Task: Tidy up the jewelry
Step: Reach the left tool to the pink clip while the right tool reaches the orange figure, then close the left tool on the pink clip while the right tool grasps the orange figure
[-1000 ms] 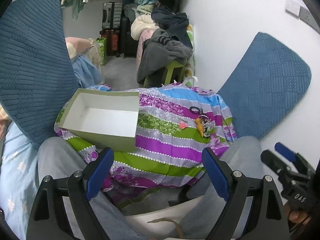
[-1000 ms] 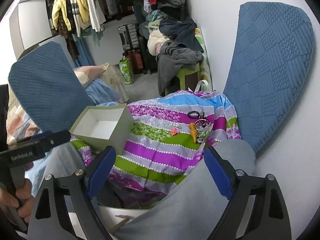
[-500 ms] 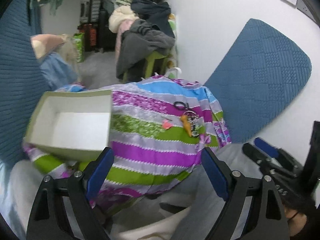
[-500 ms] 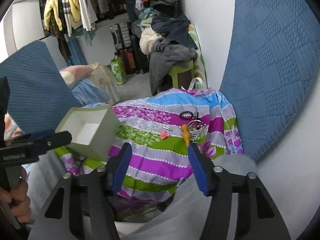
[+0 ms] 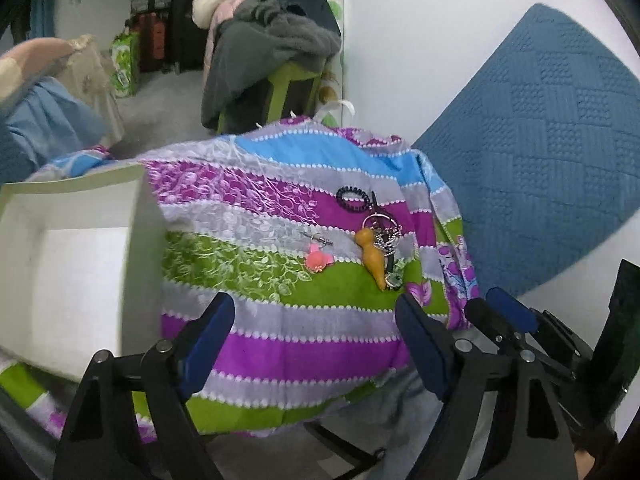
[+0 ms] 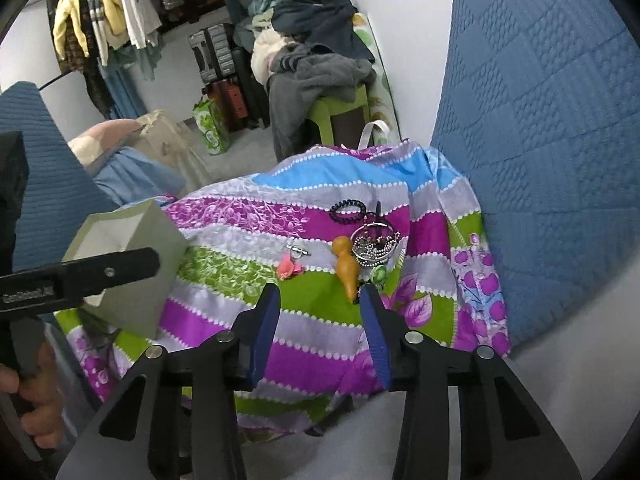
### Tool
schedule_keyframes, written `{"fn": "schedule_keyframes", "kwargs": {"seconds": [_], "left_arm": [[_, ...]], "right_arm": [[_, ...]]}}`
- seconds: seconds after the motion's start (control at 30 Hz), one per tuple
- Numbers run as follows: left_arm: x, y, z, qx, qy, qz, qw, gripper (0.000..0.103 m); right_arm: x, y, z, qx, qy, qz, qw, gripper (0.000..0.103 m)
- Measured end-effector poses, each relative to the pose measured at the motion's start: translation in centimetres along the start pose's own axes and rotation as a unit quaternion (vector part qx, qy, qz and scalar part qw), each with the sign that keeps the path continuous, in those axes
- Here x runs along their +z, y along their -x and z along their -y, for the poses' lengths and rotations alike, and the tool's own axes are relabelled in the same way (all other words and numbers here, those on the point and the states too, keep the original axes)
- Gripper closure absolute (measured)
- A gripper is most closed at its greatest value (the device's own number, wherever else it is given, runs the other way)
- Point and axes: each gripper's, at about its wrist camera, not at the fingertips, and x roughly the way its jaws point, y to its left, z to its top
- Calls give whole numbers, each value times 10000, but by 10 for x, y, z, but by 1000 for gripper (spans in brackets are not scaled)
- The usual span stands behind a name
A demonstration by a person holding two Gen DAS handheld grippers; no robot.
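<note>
The striped cloth (image 6: 320,320) covers the work surface and serves as the reference for every position below. At its left edge stands the open box (image 5: 80,272), pale green outside, white inside, nothing visible in the part shown.

Left gripper (image 5: 310,328): jaws spread wide, holding nothing, poised over the near middle of the cloth. Right gripper (image 6: 320,312): jaws narrowed to a moderate gap, holding nothing, poised over the cloth just short of the jewelry.

The jewelry lies toward the cloth's right side, well apart from the box. Largest to smallest: the beaded bangle cluster (image 6: 374,244), the orange pendant (image 6: 347,266) touching it, the black coil hair tie (image 6: 347,212) just beyond, the pink flower piece (image 6: 289,267) nearer the cloth's centre, and the small metal clip (image 6: 298,250) beside that.

Risks, as judged: the pendant's cord appears tangled with the beads, so a grasp may drag several pieces; soft cloth may bunch between the jaws; the clip is thin and may slip.
</note>
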Motion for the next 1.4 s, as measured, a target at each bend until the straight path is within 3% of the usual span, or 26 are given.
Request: {"fn": "schedule_keyframes", "kwargs": {"seconds": [0.17,0.23,0.4,0.53,0.7,0.87,1.03,1.27,1.4], "left_arm": [[11,-48,-3,-16,2,-236,9997,25],[14,-70,-6,-127,95,-419,9990,33],[20,-115,-10,-197,156,-674,9974,39],[24,-146,-13,-279,194,-847,9958,46],[27,-174,-14,-293,133,-1020,9943,52],[31,-186,-11,-262,-30,-977,9949,53],[32,-195,0,-218,-240,-976,9947,63],[26,-198,8,-25,-451,-870,9952,81],[24,-196,5,-39,-383,-862,9955,81]], "right_arm": [[7,-33,8,71,35,-73,9999,66],[9,-47,9,34,170,-89,9998,66],[13,-81,22,132,31,-386,9992,66],[16,-107,29,236,-60,-636,9977,76],[18,-132,34,276,-10,-773,9966,77],[18,-152,39,185,19,-921,9956,77],[16,-165,41,279,-40,-1121,9933,77],[16,-170,31,159,228,-1090,9937,77],[17,-170,29,87,288,-1105,9934,77]]}}
